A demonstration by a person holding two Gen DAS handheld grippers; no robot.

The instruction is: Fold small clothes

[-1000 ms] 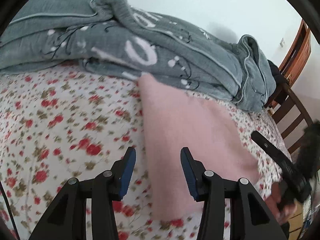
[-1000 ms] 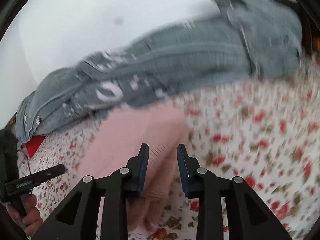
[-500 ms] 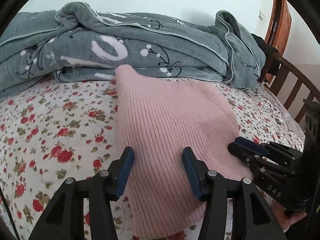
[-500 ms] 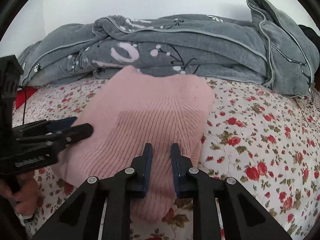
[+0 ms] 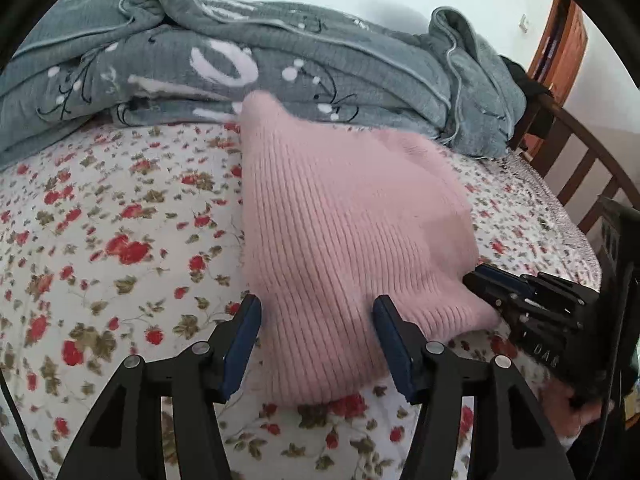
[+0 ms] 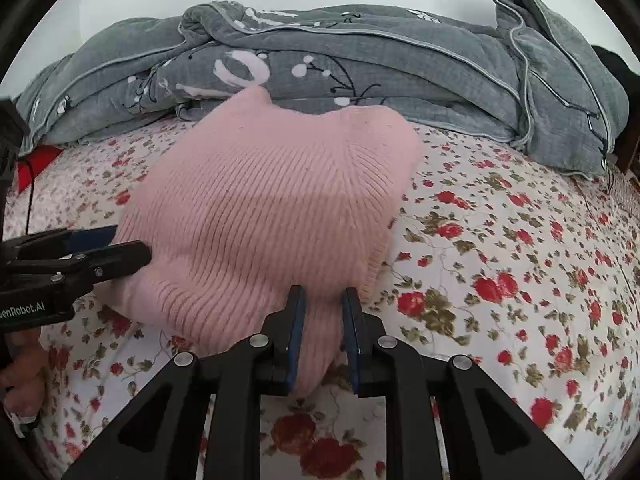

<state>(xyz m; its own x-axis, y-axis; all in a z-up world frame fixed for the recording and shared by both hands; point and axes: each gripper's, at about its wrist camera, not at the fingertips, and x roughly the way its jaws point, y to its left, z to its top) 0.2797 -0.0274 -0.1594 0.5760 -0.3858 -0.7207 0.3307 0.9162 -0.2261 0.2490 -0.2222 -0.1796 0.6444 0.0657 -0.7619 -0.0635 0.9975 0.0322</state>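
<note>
A pink ribbed knit garment (image 5: 344, 236) lies folded on the floral bedsheet (image 5: 120, 240); it also shows in the right wrist view (image 6: 272, 208). My left gripper (image 5: 316, 312) is open, its fingers astride the garment's near left corner. My right gripper (image 6: 323, 304) is narrowly open around the garment's near right corner, and whether the pads press the cloth is unclear. Each gripper shows in the other's view, the right one (image 5: 520, 300) at the garment's right edge and the left one (image 6: 100, 252) at its left edge.
A heaped grey quilt (image 5: 280, 72) runs along the back of the bed, touching the garment's far edge. A wooden bed rail (image 5: 592, 184) stands at the right. A red item (image 6: 36, 164) lies at the far left of the sheet.
Both grippers have moved in over the garment's near corners. The right gripper's jaws stand slightly wider apart than half a second ago. The garment lies much as before.
</note>
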